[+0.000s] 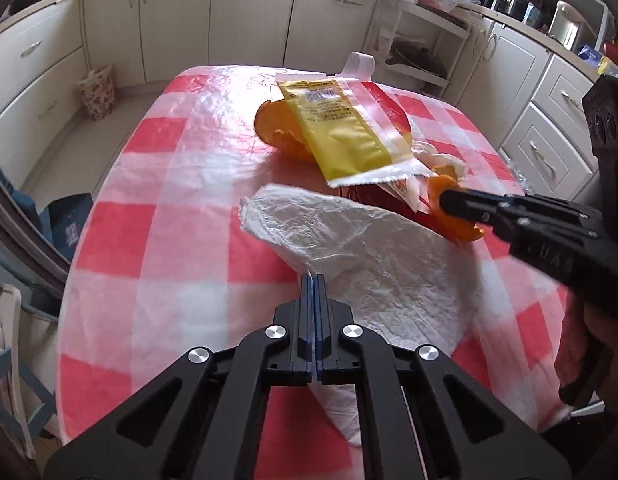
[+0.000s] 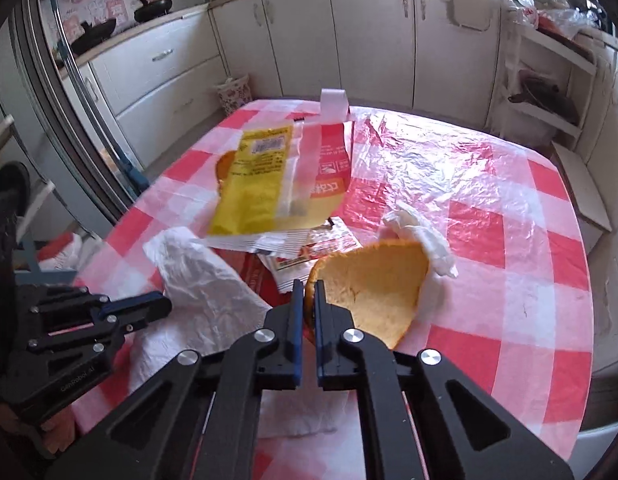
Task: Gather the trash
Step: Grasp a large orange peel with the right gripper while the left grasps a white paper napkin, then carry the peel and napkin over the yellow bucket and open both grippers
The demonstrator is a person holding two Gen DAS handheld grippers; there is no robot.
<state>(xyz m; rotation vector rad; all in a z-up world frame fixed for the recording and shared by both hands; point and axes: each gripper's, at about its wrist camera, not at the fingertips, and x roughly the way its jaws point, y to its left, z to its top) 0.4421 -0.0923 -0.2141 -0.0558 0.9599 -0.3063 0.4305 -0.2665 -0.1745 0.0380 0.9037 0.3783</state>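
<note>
A pile of trash lies on the red-and-white checked table [image 1: 157, 216]: a yellow wrapper [image 1: 341, 128], orange peel [image 1: 277, 132], a red wrapper and crumpled tissue. My left gripper [image 1: 314, 280] is shut on the edge of a white paper towel [image 1: 361, 240], which it holds lifted. My right gripper [image 2: 307, 286] is shut on a large piece of orange peel [image 2: 377, 284] at the right of the pile; this gripper also shows in the left wrist view [image 1: 449, 200]. In the right wrist view the yellow wrapper [image 2: 257, 184] lies ahead and the left gripper [image 2: 161, 304] sits at the left.
A curled white receipt [image 2: 334, 104] lies at the table's far edge. A crumpled tissue [image 2: 421, 236] lies beside the peel. Kitchen cabinets [image 1: 249, 12] surround the table. A flowered bag [image 1: 99, 90] stands on the floor. A shelf unit [image 2: 549, 92] is at the right.
</note>
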